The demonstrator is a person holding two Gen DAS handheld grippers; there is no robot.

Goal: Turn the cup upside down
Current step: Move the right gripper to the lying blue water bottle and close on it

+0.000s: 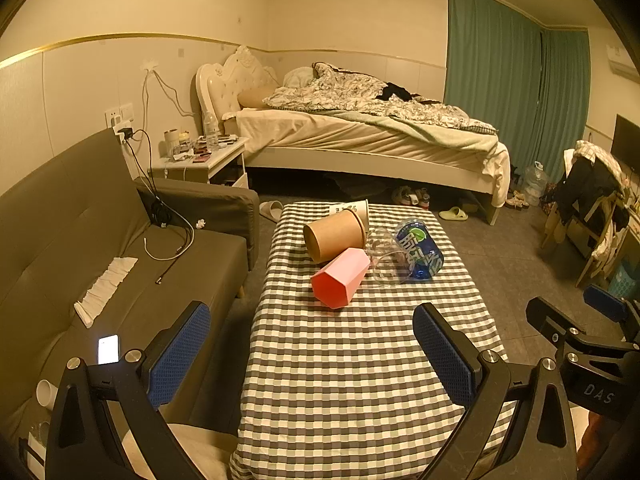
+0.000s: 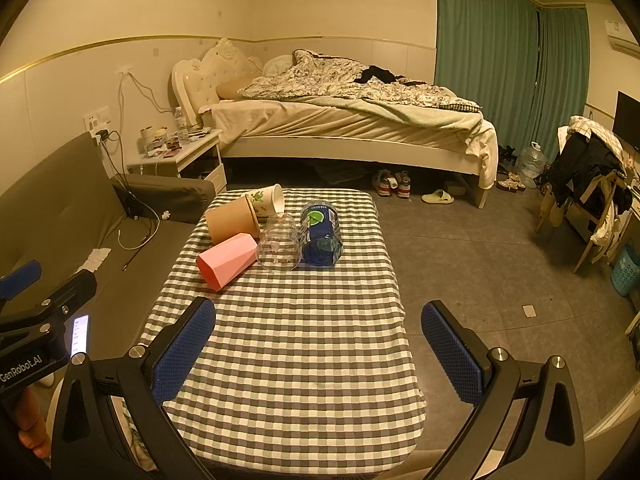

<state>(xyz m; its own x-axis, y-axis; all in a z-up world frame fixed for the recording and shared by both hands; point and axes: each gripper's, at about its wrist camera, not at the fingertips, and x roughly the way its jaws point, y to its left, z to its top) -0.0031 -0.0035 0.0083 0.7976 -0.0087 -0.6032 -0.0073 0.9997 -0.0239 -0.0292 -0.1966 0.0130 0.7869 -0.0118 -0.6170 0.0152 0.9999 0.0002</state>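
Observation:
Several cups lie on their sides on the checkered table (image 1: 340,360) (image 2: 288,340): a pink faceted cup (image 1: 340,278) (image 2: 226,260), a brown paper cup (image 1: 334,236) (image 2: 232,222), a white printed paper cup (image 1: 356,210) (image 2: 268,200), a clear glass cup (image 1: 386,258) (image 2: 280,244) and a blue cup (image 1: 420,250) (image 2: 322,234). My left gripper (image 1: 312,352) is open and empty, well short of the cups. My right gripper (image 2: 318,354) is open and empty, also short of them; it shows at the right edge of the left wrist view (image 1: 580,320).
A grey sofa (image 1: 100,240) (image 2: 60,220) with a lit phone (image 1: 109,349) (image 2: 79,334) runs along the table's left. A bed (image 1: 360,128) (image 2: 344,116) stands behind. A chair with clothes (image 1: 592,200) (image 2: 588,184) stands at the right.

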